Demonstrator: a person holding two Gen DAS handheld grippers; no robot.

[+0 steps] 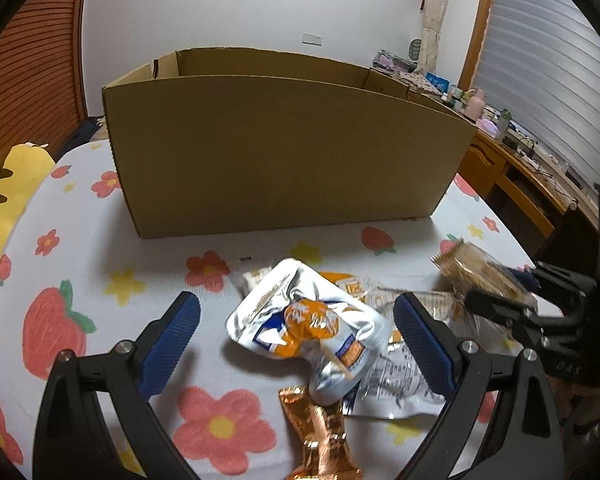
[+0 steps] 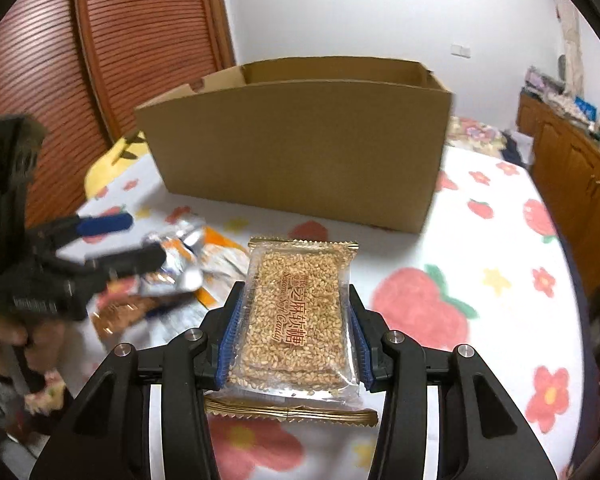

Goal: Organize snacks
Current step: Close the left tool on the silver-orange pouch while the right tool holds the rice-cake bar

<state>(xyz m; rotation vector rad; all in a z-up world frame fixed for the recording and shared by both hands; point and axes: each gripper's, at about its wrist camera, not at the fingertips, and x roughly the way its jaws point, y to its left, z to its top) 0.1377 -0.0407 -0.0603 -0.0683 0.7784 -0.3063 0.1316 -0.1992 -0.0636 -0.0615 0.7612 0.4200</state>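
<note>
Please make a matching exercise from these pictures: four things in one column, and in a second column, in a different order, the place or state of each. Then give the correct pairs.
Things:
1. sesame candy pack
2. cardboard box
3. silver and orange pouch
4. copper foil wrapper

Place or state:
A. stands open-topped at the far side of the flowered cloth
B. clamped between the pads of the right gripper
C. lies between the open fingers of the left gripper
D. lies nearest the left wrist camera, partly under the pouch

Pairs: 1-B, 2-A, 3-C, 4-D
</note>
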